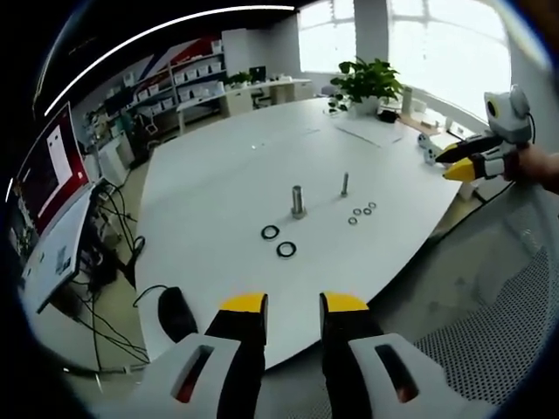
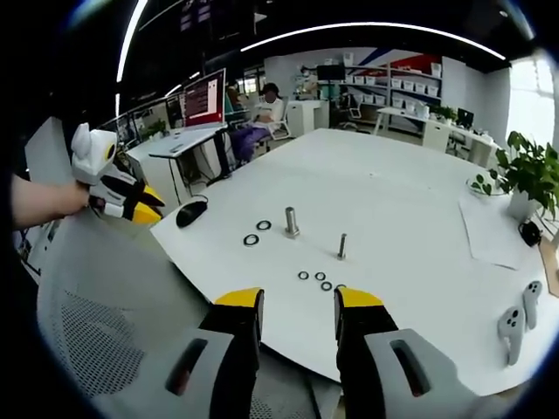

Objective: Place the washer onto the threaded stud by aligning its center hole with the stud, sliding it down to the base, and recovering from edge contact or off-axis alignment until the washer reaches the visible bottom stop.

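Observation:
On the white table (image 1: 218,175) stand a thick threaded stud (image 1: 298,201) and a thinner stud (image 1: 345,183). Two large black washers (image 1: 270,232) (image 1: 286,250) lie in front of the thick stud. Several small washers (image 1: 358,212) lie beside the thin one. My left gripper (image 1: 293,305) hangs open off the table's near edge, nothing between its jaws. The right gripper view has the same studs (image 2: 291,221) (image 2: 342,246), large washers (image 2: 251,239) and small washers (image 2: 320,277). My right gripper (image 2: 300,301) is open and empty, off the table edge. Each gripper shows in the other's view (image 1: 467,161) (image 2: 127,199).
A black mouse (image 2: 191,212) lies near the table's edge. Two white controllers (image 2: 515,321) and a sheet of paper (image 2: 498,231) lie at the right, by a potted plant (image 2: 527,175). A mesh chair back (image 2: 105,323) stands below the grippers. A person (image 2: 266,109) sits at a far desk.

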